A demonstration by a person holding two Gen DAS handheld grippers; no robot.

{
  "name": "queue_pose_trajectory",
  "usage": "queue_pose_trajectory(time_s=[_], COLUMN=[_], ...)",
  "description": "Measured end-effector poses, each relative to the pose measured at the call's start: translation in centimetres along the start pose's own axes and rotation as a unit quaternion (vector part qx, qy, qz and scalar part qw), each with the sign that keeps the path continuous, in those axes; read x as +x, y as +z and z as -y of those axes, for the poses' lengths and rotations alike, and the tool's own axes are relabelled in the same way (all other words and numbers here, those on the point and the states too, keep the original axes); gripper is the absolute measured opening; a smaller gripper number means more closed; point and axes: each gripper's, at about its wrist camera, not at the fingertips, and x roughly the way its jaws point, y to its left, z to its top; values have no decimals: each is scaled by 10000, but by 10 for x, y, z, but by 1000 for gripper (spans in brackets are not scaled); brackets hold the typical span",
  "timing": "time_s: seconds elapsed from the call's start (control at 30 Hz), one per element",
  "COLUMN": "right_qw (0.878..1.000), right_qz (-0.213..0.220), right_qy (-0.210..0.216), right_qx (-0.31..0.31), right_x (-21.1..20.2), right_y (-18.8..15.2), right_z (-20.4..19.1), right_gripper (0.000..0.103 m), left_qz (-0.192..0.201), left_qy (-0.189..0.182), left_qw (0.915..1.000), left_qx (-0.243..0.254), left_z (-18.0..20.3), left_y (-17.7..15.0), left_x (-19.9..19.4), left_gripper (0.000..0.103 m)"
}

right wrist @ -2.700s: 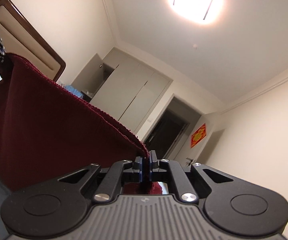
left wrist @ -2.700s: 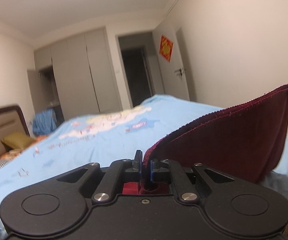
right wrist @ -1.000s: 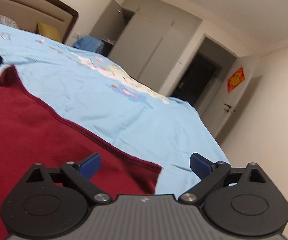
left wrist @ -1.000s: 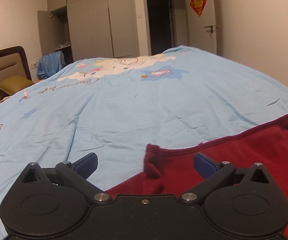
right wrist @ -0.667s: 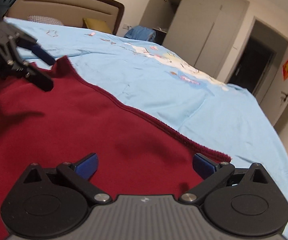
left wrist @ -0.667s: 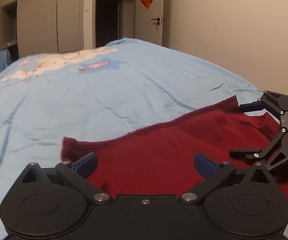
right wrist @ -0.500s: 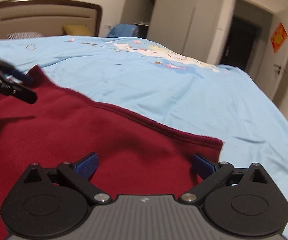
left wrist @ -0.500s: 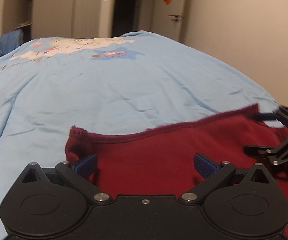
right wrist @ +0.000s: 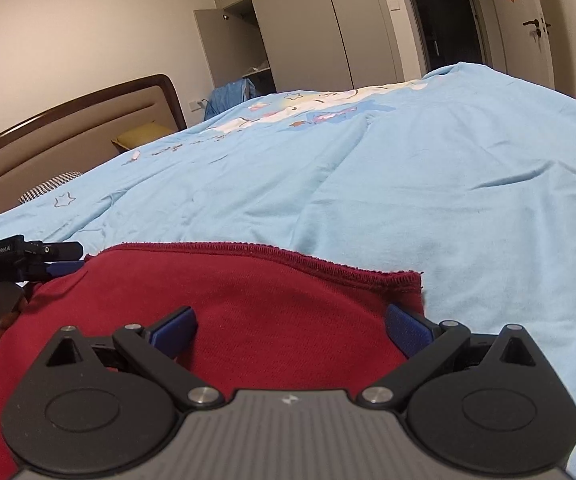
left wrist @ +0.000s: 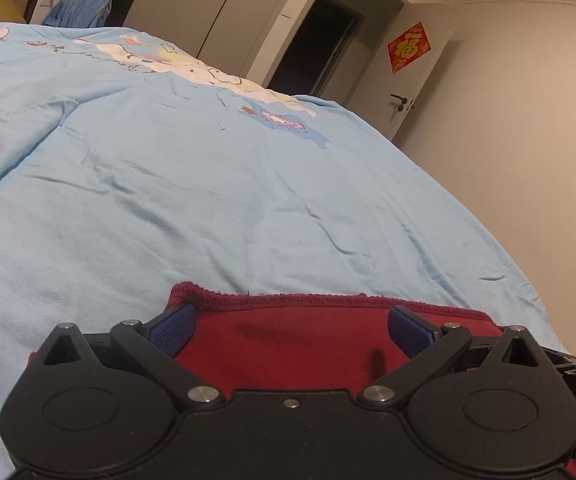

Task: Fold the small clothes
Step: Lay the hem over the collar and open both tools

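A dark red knit garment point(left wrist: 288, 336) lies spread flat on the light blue bedspread point(left wrist: 208, 184) of the bed, its stitched hem edge running across just ahead of both tools. The left claw point(left wrist: 291, 326) hovers low over the cloth near its left corner, jaws spread wide, gripping nothing. The right claw point(right wrist: 290, 330) sits the same way near the right corner point(right wrist: 406, 282), also spread and empty.

The cloth looks like soft, light fleece or jersey: it will drape and sag, not hold shape, and the slack bedspread beneath could get pinched along with it. The best holds are likely the two hem corners, where the doubled, stitched edge gives the blue pads point(left wrist: 172, 326) something firm to bite.
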Motion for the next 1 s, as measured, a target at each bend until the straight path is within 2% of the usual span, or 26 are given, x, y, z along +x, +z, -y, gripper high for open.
queue_pose_trajectory(time_s=[0.67,0.8,0.9,1.0], right_qw=[9983,9979,9988,9992], right_qz=[214,339,351,371], right_qy=[345,335,156,-102], right_qx=[421,442,297,53], right_x=[-14,-21,-26,-32], right_y=[-2,-4,-3,-2], right_z=[17,16,7,-7], right_gripper=[102,102,102,103], left_qz=[125,166,302,464], left_qy=[-151,16,146,431], left_qw=[9997,9998,9994,9980], left_qx=[-144,-93,16,32], left_z=[-7,1,14,27], left_y=[-3,-1,2,3], left_x=[-6,-15,-35,-62], left_gripper=[102,102,102,102])
